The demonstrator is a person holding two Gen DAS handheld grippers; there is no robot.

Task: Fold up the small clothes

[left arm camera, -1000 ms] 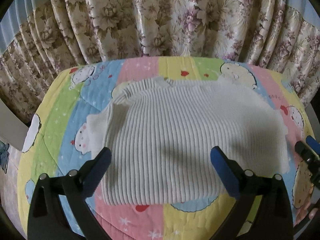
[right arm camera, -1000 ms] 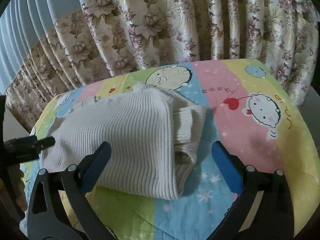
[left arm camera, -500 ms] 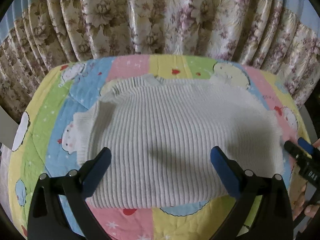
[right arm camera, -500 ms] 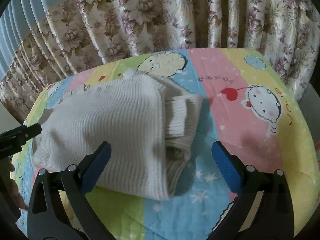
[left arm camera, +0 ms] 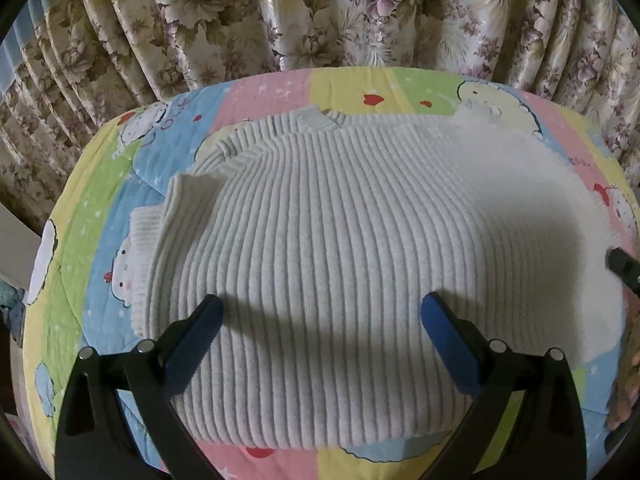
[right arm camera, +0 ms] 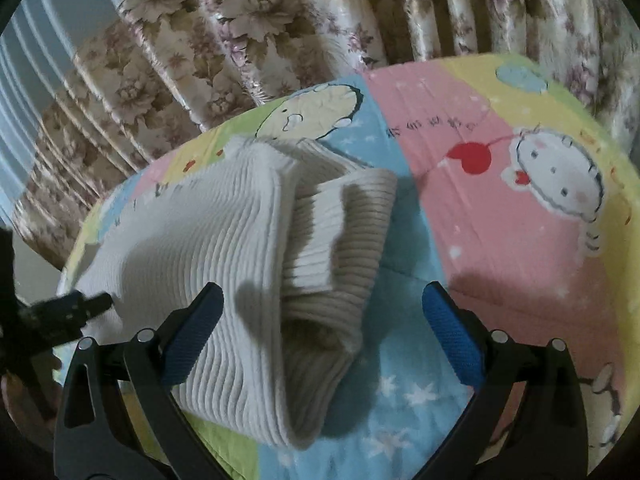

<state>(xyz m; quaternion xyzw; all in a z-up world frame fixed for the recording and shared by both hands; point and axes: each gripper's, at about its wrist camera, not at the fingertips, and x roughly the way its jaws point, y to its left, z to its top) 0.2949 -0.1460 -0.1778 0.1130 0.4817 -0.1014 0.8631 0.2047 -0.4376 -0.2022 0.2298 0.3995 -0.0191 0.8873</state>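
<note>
Since a second ago both tools have come closer over the ribbed white sweater, which fills more of each view. The left tool hangs released, jaws spread wide above the folded garment; the right tool is likewise released over the sweater's right edge, where a folded sleeve cuff shows. The sweater lies flat on the colourful cartoon quilt, its long axis running left to right, ribs toward the floral curtain.
</note>
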